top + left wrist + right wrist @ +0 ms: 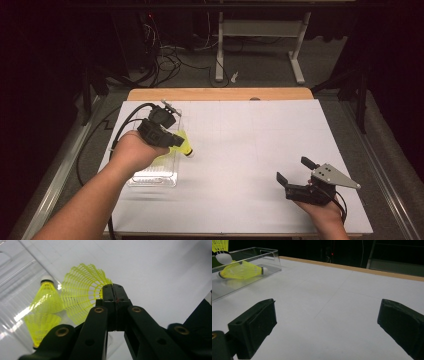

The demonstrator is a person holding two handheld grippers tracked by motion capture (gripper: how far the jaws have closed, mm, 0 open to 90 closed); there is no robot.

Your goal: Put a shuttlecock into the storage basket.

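The white sheet-covered table (250,165) carries, towards its left edge, a clear rectangular plastic box (155,177), and everything else is placed from that box. Just above the box's right wall hangs the left gripper (181,144), its jaws pressed together on the rim of the skirt of a yellow mesh plastic shuttlecock (81,293), whose white cork nose (190,153) points out past the box towards the middle of the table. Inside the box lie more yellow shuttlecocks (46,300); at least one lies on its side on the floor of the box. Well to the right of the box, near the table's front edge, the right gripper (292,176) rests with its jaws wide apart and nothing between them. The held shuttlecock is probably very light, with a springy, thin skirt that deforms and may crack under a hard squeeze. The skirt rim gives a workable pinch; the firmer neck by the cork would likely resist swinging better.
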